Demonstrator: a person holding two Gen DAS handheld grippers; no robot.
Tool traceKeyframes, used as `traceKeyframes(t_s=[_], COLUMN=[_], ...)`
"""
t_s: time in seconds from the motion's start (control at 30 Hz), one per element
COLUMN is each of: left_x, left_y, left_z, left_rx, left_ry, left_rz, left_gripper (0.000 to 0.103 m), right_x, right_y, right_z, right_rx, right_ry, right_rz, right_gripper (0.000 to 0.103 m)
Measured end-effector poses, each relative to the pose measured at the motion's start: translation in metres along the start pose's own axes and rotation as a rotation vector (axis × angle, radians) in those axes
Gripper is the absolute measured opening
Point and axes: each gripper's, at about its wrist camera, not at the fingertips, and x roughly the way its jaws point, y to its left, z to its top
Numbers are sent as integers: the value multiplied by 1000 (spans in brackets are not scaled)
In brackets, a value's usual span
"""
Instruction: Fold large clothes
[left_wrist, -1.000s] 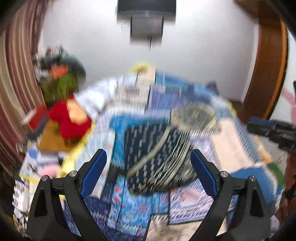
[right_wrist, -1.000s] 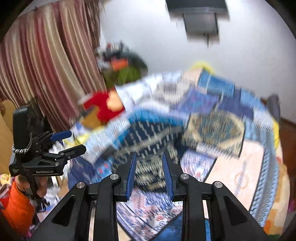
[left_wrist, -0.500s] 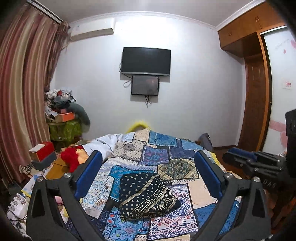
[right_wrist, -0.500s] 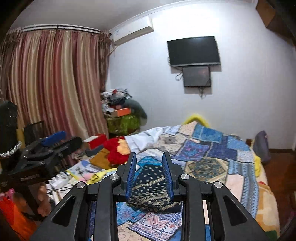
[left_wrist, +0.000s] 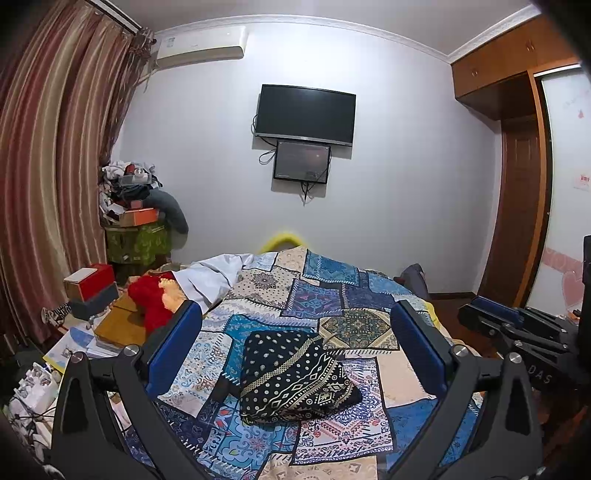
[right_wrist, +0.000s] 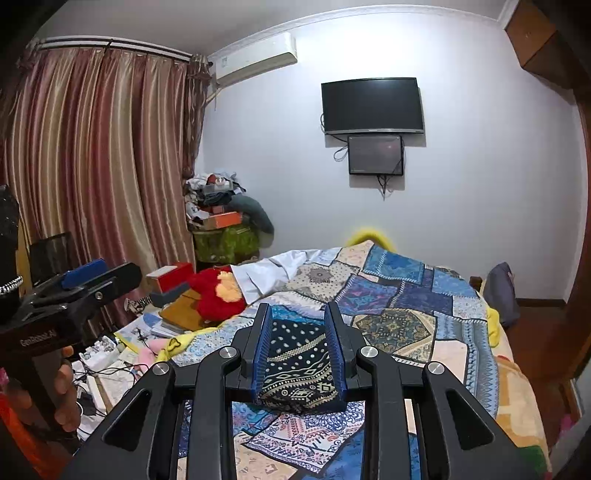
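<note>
From the left wrist view, the left gripper (left_wrist: 295, 339) is hanging above the bed (left_wrist: 413, 373) with its fingers (left_wrist: 173, 347) spread wide and nothing between them. The dark patterned garment (left_wrist: 295, 373) is lying on the patchwork quilt (left_wrist: 332, 295) as a compact folded bundle, well apart from the gripper and below it. The right gripper (left_wrist: 517, 332) is showing at the right edge, off the bed's side. A red plush toy (left_wrist: 151, 299) and a white cloth (left_wrist: 214, 273) are sitting at the quilt's far left edge.

From the right wrist view, the right gripper (right_wrist: 301, 350) is looking at the same garment (right_wrist: 295, 373); its fingers (right_wrist: 262, 350) are drawn fairly near each other, but a clear gap is showing and they are pinching nothing. The left gripper (right_wrist: 81, 280) is sitting out at the left, over the cluttered floor.

Judging by the tidy bundle, the folding of this piece is looking finished, and both grippers are standing clear of it. The next move probably calls for setting the bundle aside or reaching for another garment; the white cloth is a likely candidate, though that is a guess.
</note>
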Motion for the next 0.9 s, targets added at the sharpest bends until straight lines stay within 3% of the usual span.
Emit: traceKeyframes(t_s=[0.9], left_x=[2], left_y=[-6], left_z=[-1], left_rx=[23], left_ry=[0], left_rz=[-20], left_gripper=[103], right_x=[-2], right_y=[-1], right_z=[-3], right_rx=[16], right_ry=[7], right_rz=[10], right_gripper=[25])
